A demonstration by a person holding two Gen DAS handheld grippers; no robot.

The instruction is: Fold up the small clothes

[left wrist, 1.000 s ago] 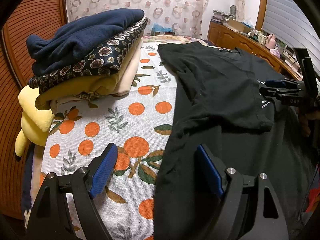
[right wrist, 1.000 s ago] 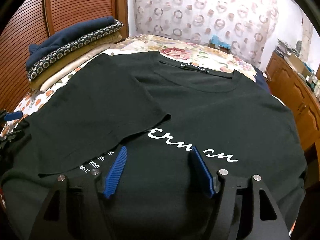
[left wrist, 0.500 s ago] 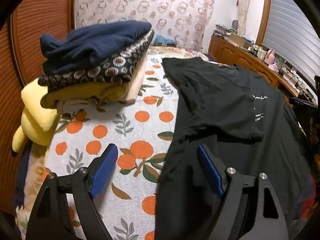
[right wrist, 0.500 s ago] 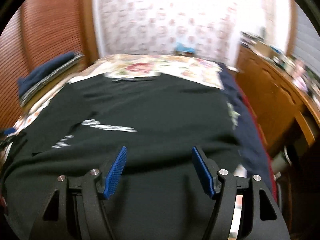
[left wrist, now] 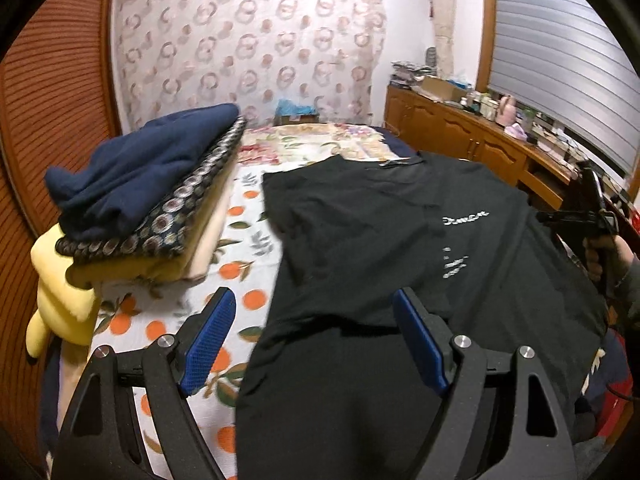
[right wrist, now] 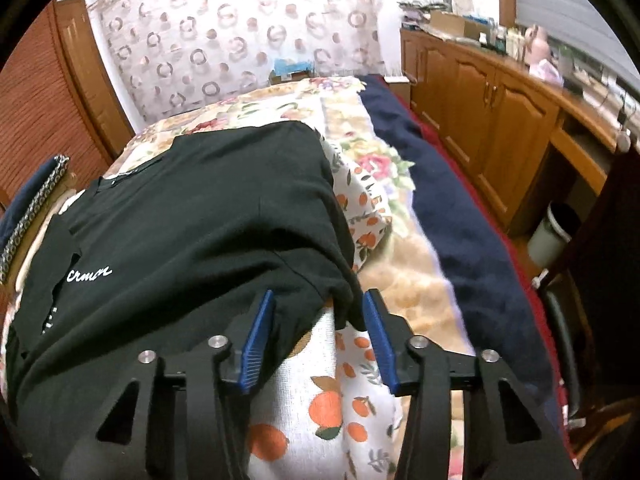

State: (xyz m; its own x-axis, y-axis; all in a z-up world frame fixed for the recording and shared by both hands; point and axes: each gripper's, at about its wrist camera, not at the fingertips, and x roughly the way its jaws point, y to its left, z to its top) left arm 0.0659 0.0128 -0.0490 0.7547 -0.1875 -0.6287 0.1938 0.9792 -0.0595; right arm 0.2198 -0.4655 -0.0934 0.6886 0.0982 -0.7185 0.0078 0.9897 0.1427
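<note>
One black short-sleeved cotton T-shirt (left wrist: 384,240) with white script lettering on the chest, spread front-up across the bed on a white cloth printed with oranges and green leaves (left wrist: 236,240); soft, matte knit, one sleeve folded inward over the body, the other sleeve's hem bunched into a loose rumpled fold at the near right edge (right wrist: 320,280). Left gripper (left wrist: 314,340), black frame with two ridged blue pads, spread wide and holding nothing, hovering over the shirt's lower hem, one pad above the printed cloth (right wrist: 320,400) and the other above the black fabric. Right gripper (right wrist: 318,320), same build, two blue pads partly open, straddling the bunched sleeve hem; fabric between the pads, near the left one, but contact not discernible, no pinch visible. Seen from the left wrist view, right gripper (left wrist: 588,216) at the shirt's far right side, blurred. To the shirt's left, one stack of folded clothes (left wrist: 152,200): four layers countable, a fuzzy navy piece on top, a dark fabric with round medallion print beneath, then a yellow piece and a cream one. Beyond, a floral bedspread (right wrist: 280,104), a navy blanket (right wrist: 448,200) along the bed's right edge, a ring-patterned curtain (left wrist: 248,48), and a wooden cabinet run (right wrist: 500,92).
</note>
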